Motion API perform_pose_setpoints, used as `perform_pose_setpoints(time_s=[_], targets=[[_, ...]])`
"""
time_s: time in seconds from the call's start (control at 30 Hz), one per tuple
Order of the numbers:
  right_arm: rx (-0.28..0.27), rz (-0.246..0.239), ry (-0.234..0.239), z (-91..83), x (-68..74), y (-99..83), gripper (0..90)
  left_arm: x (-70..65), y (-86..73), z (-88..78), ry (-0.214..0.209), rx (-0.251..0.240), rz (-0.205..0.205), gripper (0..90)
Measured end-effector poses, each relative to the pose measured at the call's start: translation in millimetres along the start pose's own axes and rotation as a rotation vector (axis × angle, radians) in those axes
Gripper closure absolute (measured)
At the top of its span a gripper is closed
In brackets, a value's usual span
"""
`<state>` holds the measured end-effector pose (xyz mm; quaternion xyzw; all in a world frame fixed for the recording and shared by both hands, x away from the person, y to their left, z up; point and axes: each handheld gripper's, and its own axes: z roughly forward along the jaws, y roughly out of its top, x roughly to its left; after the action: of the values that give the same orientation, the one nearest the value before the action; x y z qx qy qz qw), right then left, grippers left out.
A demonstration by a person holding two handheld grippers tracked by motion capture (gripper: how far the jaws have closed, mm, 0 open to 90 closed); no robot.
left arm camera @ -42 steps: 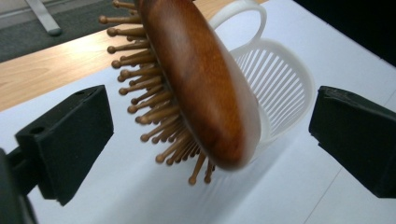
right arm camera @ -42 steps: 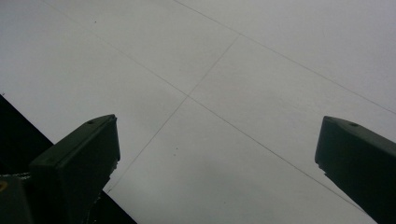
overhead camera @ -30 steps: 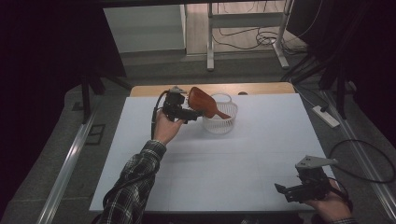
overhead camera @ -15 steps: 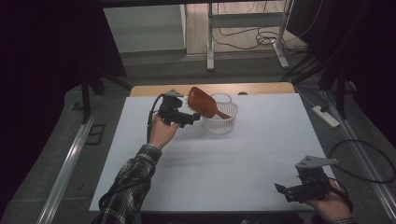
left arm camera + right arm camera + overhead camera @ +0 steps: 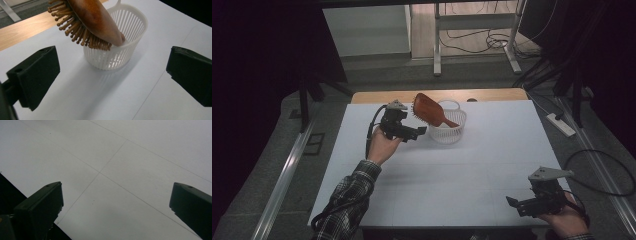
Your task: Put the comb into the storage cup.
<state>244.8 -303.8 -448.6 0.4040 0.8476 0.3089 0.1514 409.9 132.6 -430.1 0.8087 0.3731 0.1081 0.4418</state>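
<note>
left gripper [image 5: 419, 132], centre-left of the high view, jaws spread wide and holding nothing, just left of the white basket [image 5: 451, 132]. wooden hairbrush [image 5: 430, 110] stands tilted in the basket, handle end down inside, bristled head overhanging the rim toward the upper left. right gripper [image 5: 518, 203], lower right of frame, also released over bare white table [image 5: 492, 150].

risk, as judgement: the brush looks top-heavy; a nudge could tip the light basket or lever the brush out.

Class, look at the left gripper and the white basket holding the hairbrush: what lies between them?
Nothing: in the left gripper view, bare white table separates the open left gripper from the basket.
</note>
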Motion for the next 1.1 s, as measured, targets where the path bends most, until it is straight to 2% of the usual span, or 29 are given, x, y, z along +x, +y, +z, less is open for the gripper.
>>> perform_pose_setpoints(time_s=[0.13,0.7,1.1], targets=[[-0.002,0.005,-0.001,-0.3,-0.2,-0.1,0.0,0.4,-5.2,-4.0,-0.013,-0.009,-0.011,0.0],[-0.002,0.005,-0.001,-0.1,-0.1,0.0,0.0,-0.2,-24.3,-16.8,-0.003,-0.036,-0.038,0.0],[-0.001,0.0,0.0,-0.2,0.0,0.0,0.0,-1.3,-37.2,-16.4,-0.02,-0.003,-0.044,0.2]])
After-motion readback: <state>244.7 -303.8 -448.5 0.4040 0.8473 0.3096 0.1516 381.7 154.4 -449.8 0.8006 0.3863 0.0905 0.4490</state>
